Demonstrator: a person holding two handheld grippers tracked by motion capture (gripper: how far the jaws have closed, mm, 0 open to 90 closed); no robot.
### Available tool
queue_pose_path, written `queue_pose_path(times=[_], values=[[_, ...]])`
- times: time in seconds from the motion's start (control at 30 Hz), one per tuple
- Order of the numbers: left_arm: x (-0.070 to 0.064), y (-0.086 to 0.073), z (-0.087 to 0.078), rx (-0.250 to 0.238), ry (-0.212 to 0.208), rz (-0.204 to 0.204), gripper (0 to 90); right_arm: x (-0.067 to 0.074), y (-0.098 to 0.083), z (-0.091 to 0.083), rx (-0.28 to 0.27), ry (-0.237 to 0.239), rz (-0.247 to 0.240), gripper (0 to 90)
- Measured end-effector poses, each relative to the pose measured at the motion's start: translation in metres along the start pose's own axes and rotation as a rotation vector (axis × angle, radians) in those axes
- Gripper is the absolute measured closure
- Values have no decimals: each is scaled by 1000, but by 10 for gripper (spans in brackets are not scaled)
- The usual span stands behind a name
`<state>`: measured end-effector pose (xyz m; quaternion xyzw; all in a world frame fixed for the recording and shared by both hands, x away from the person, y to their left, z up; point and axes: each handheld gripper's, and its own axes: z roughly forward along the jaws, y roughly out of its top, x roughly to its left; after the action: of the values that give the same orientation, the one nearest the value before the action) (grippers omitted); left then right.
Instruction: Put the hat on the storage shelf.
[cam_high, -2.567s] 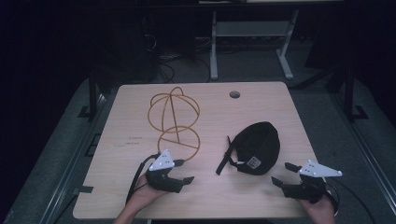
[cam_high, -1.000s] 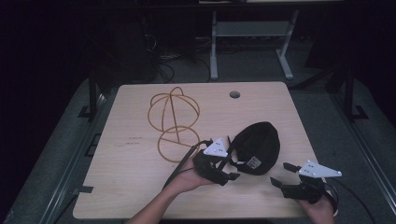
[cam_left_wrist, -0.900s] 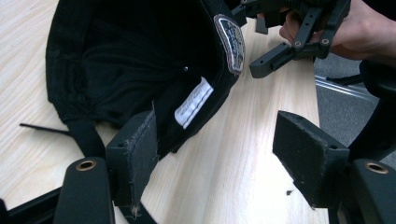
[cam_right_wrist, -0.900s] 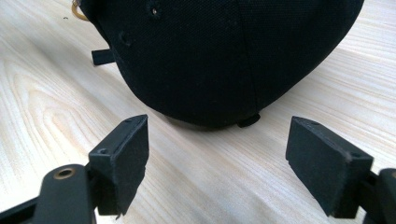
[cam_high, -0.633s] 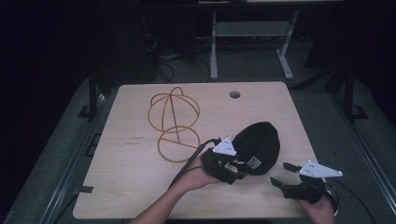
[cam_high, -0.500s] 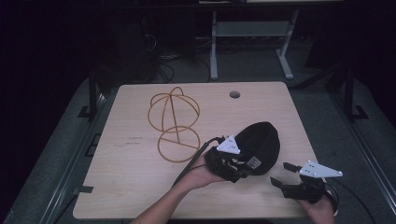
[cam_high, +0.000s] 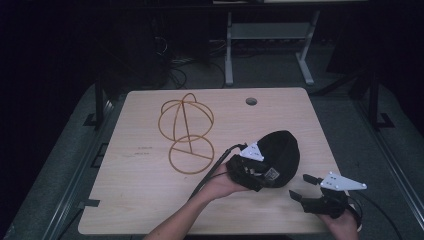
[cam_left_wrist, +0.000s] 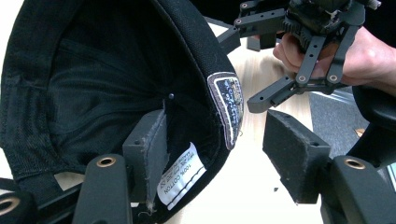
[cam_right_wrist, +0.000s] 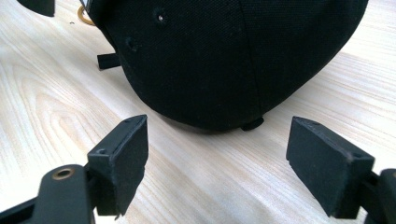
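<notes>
A light wooden table (cam_high: 135, 200) has a round cable hole (cam_high: 251, 101) near its far edge. Beyond it, on the grey floor (cam_high: 350, 125), stands a grey metal frame (cam_high: 270, 35), with dark cables (cam_high: 175, 55) tangled to its left.

The left gripper (cam_high: 257, 172) is held at the near edge of the black cap (cam_high: 282, 155), the left forearm reaching in diagonally toward it. Its jaws are spread wide: in the left gripper view one jaw is seen inside the cap's hollow, the other outside the brim, neither pressed against the fabric. The right gripper (cam_high: 300, 187) is held by the right hand (cam_high: 342, 222) just beside the cap, jaws parted wide and pointed at its crown without touching it.
</notes>
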<state>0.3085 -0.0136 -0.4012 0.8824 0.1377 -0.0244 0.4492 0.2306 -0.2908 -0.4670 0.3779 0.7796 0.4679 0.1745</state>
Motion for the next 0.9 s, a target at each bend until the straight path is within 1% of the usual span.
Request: queue_pose_path(times=[0.13, 0.23, 0.33, 0.37, 0.47, 0.53, 0.6, 0.63, 0.67, 0.77, 0.83, 0.9], values=[[1, 1, 2, 3, -10, -5, 432, 1, 0, 1, 2, 3, -4, 205], [3, 3, 5, 23, -1, -6, 456, 1, 1, 1, 0, 5, -2, 204], [4, 3, 6, 29, -1, -7, 495, 1, 1, 2, 7, 9, 4, 198], [4, 3, 7, 29, -4, -3, 495, 1, 1, 2, 7, 9, 4, 198], [3, 3, 8, 36, -7, 5, 570, 0, 1, 2, 10, 10, 5, 197], [2, 3, 8, 22, 2, 12, 636, -1, 1, 2, 13, 10, 10, 191], [1, 4, 7, 23, 2, 25, 685, -1, 1, 2, 17, 11, 15, 190], [1, 5, 7, 24, 2, 26, 736, -1, 1, 2, 14, 11, 21, 191], [0, 5, 7, 24, 0, 26, 736, -1, 1, 2, 14, 11, 21, 191], [-1, 8, 4, 12, -13, 34, 793, -1, 1, 1, -1, 16, 24, 204], [-1, 9, 2, 8, -19, 36, 797, -1, 1, 1, -5, 17, 24, 204], [0, 12, -2, -8, -25, 34, 803, 0, 2, 0, -17, 16, 27, 204]])
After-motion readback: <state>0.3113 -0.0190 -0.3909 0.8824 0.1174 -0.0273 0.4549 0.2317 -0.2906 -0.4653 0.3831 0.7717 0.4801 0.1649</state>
